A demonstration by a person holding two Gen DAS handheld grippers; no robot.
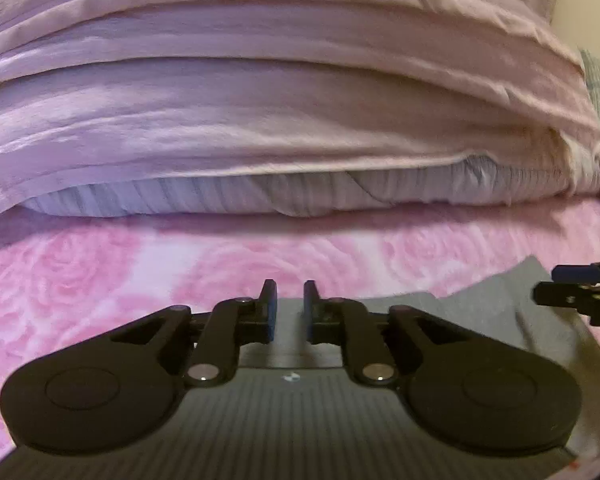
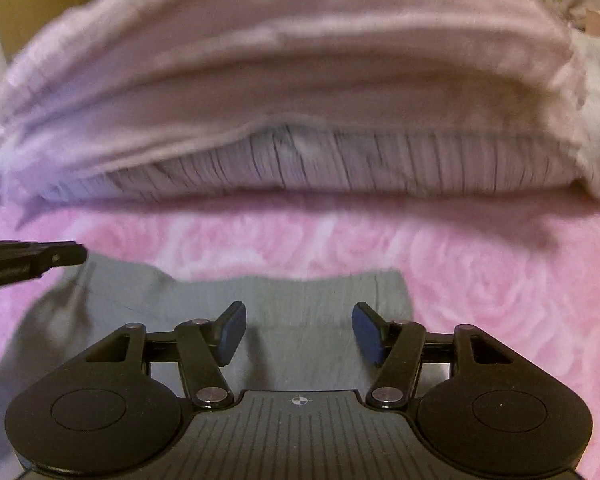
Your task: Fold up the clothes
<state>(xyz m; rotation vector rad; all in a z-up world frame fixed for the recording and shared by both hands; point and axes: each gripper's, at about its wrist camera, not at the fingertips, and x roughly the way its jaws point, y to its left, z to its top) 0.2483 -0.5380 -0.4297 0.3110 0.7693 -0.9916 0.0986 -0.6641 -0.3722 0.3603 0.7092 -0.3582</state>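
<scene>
A grey garment lies flat on a pink rose-patterned blanket. In the left wrist view my left gripper sits low over the garment's left part, its blue-padded fingers a narrow gap apart with nothing between them. My right gripper shows at the right edge of that view. In the right wrist view my right gripper stands wide open above the grey garment, whose far edge lies just ahead of the fingertips. The left gripper pokes in from the left, over the garment's left corner.
A tall heap of lilac bedding on a striped pillow blocks the far side of the bed. Pink blanket spreads between it and the garment. A wall and furniture show dimly at the top corners.
</scene>
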